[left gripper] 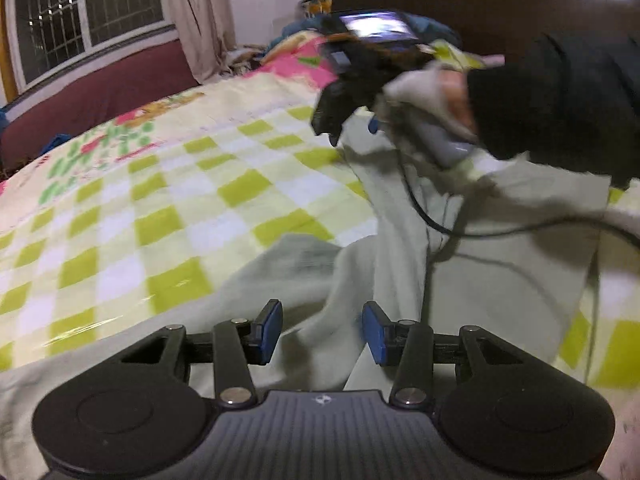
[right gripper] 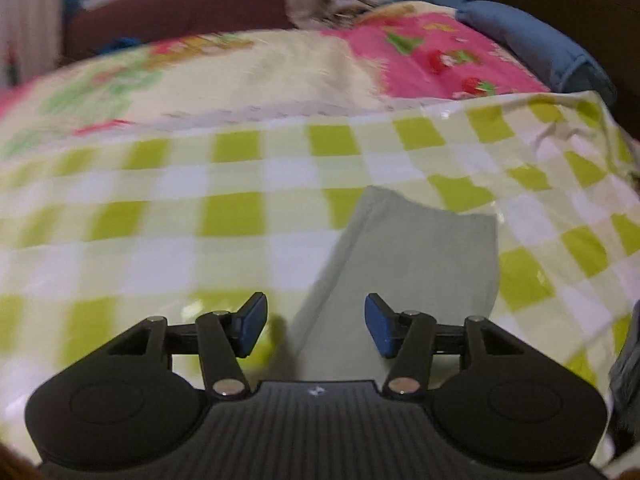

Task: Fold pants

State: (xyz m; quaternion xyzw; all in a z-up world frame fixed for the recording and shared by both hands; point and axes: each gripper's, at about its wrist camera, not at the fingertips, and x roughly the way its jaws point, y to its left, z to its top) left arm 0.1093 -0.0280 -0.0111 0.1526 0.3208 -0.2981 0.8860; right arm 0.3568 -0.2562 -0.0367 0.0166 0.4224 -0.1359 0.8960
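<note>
1. Pants [left gripper: 400,240] lie rumpled on the bed's checked sheet [left gripper: 180,200], pale green; one leg end runs far from the right claw [right gripper: 316,326].
2. Both claws wide, holding nothing; left claw [left gripper: 322,332] hovers over bunched cloth.
3. Advice: pinch both layers at the hem; lift evenly.
4. Only the left view shows the right hand [left gripper: 452,108] and cable [left gripper: 520,230]; right view shows the leg end flat.

- In the left wrist view the right tongs [left gripper: 344,120] are smeared by motion blur, so how their jaws stand cannot be told.
- The pants [left gripper: 500,240] run under the left tongs' body at the lower edge, and their near end is hidden.
- In the right wrist view the far bedding [right gripper: 168,80] is blurred, its print unreadable.
- A dark sleeve [left gripper: 560,96] is cut off at the right edge.
</note>
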